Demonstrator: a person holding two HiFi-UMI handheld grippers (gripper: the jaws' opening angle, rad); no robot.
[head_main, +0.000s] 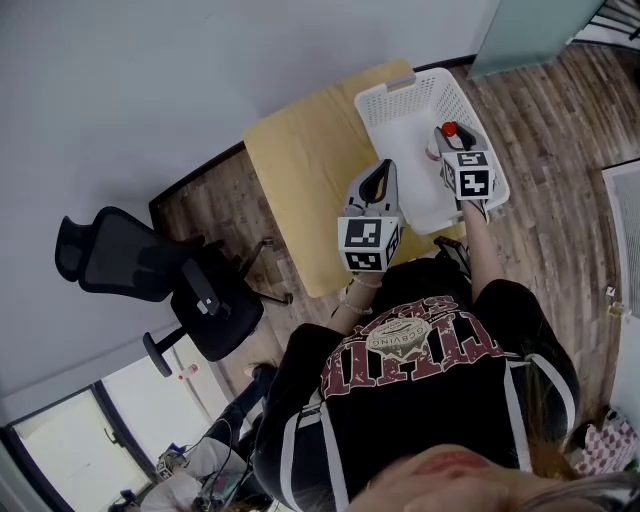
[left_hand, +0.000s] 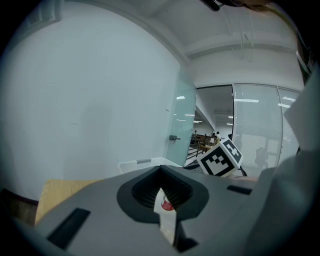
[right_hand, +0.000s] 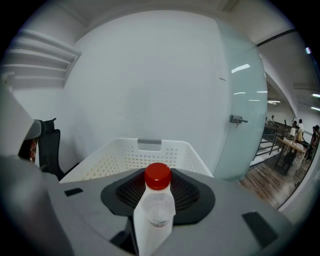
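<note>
The right gripper (right_hand: 156, 222) pinches a clear plastic bottle with a red cap (right_hand: 158, 197) upright above the white perforated plastic basket (right_hand: 116, 159) on the pale wooden table (head_main: 300, 170) — the left gripper (left_hand: 167, 227), over the table just beside the basket, has its jaws closed on a small white piece with a red mark (left_hand: 164, 212)

Clear glossy plastic bottle (right_hand: 154, 212); perforated plastic basket (right_hand: 120, 159)

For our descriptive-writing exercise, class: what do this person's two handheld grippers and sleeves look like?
Both the left gripper and the right gripper are grey shells with a dark ribbed recess, each carrying a cube of black-and-white square markers. No cables show. The person wears a black short-sleeved T-shirt with white stripes and dark red lettering.
</note>
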